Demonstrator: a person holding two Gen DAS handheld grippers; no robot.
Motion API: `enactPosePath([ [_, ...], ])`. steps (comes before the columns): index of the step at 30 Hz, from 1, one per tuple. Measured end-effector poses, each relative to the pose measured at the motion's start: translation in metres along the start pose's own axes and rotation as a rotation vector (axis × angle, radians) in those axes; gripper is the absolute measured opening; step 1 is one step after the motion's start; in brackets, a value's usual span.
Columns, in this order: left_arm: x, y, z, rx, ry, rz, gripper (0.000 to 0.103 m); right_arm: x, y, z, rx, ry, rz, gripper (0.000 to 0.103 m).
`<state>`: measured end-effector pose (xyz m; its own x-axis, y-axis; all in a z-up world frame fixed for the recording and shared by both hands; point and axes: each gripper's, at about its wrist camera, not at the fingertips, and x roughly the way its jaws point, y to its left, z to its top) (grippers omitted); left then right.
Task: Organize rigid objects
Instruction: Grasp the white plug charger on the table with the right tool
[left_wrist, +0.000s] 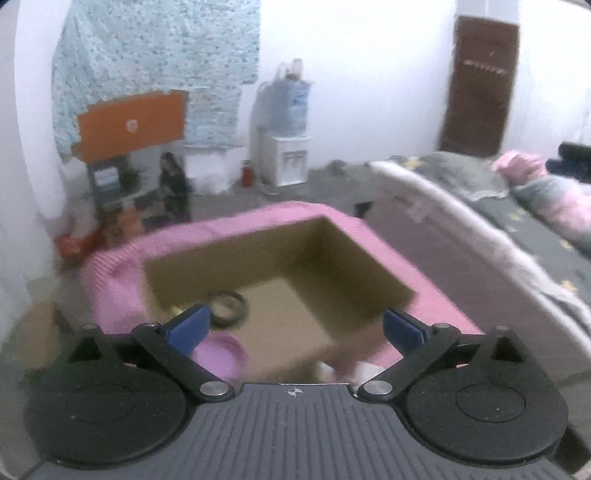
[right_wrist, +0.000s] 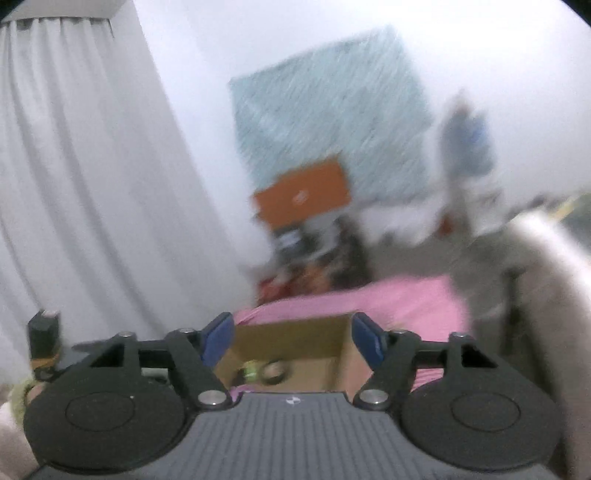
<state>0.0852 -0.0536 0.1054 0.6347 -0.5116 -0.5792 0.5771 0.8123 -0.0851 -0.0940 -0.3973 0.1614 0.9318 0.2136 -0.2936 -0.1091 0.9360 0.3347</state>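
Note:
An open cardboard box (left_wrist: 354, 254) with a pink cloth around its rim sits below and ahead of my left gripper (left_wrist: 295, 325), whose blue pads stand wide apart with nothing between them. Inside the box lie a dark ring-shaped object (left_wrist: 227, 308), something small and yellow-green (left_wrist: 175, 309) and a pink round object (left_wrist: 221, 352). The right wrist view is blurred. My right gripper (right_wrist: 293, 341) is open and empty there, above the near edge of the same box (right_wrist: 291, 338). The ring (right_wrist: 273, 371) and a green item (right_wrist: 251, 369) show on the box floor.
A bed (left_wrist: 491, 221) with grey and pink bedding runs along the right. A water dispenser (left_wrist: 290, 147), an orange board (left_wrist: 131, 123) and a seated person (left_wrist: 173, 184) are at the far wall. White curtain (right_wrist: 85, 184) hangs at left; a dark bottle (right_wrist: 44, 339) stands near it.

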Motion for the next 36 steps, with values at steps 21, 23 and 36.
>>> enactPosePath([
  [21,0.115,-0.094,-0.106,0.216,0.167,0.105,0.064,0.157,-0.010,-0.170,0.263,0.447,0.075,0.061],
  [23,0.123,-0.094,-0.106,0.227,0.173,0.125,0.060,0.174,-0.011,-0.172,0.278,0.459,0.073,0.058],
  [36,0.146,-0.080,-0.098,0.181,0.201,0.114,0.029,0.232,-0.016,-0.194,0.372,0.566,0.144,0.031],
])
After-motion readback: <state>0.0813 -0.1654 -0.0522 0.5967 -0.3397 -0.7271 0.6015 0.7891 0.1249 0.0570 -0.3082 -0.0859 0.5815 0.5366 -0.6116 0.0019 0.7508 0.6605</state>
